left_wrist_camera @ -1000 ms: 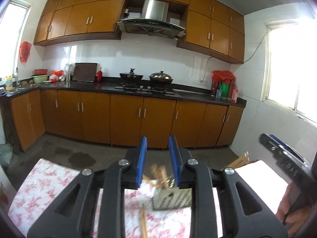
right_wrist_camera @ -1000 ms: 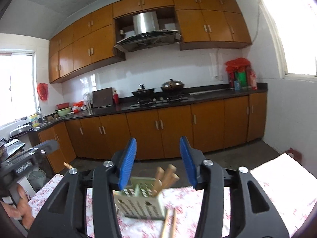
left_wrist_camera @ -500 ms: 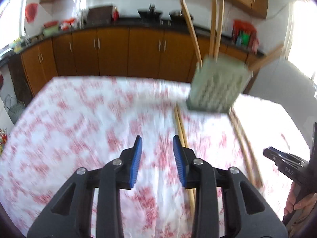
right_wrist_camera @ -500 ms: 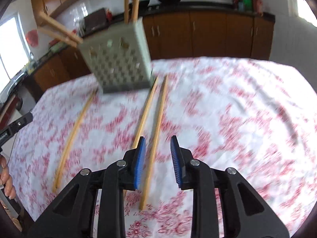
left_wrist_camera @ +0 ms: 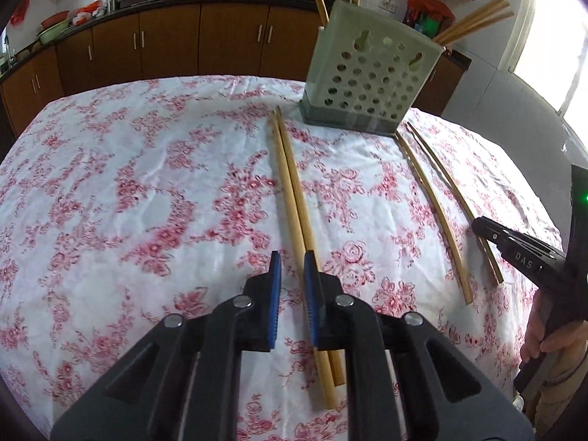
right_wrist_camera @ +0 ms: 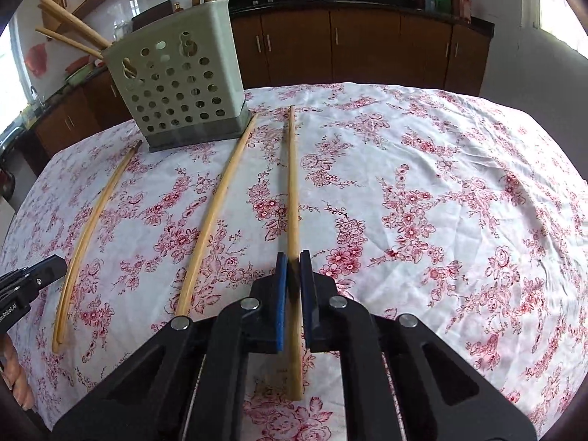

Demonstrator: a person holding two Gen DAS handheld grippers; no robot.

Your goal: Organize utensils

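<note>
On the surface [left_wrist_camera: 110, 183], the holder [left_wrist_camera: 371, 73] stands near the far edge; two chopstick pairs [left_wrist_camera: 294, 198] [left_wrist_camera: 437, 202] lie before it.

My right gripper [right_wrist_camera: 293, 266] is pinched onto a chopstick [right_wrist_camera: 292, 183]. My left gripper [left_wrist_camera: 292, 268] hovers low, fingers slightly apart, left of it.

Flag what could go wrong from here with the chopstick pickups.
The right gripper pinches one chopstick near its end, so it may pivot or slip when lifted. The left gripper straddles a touching pair of chopsticks; closing could grab both or flick one away. The perforated utensil holder already holds leaning chopsticks, so insertion may jam.
</note>
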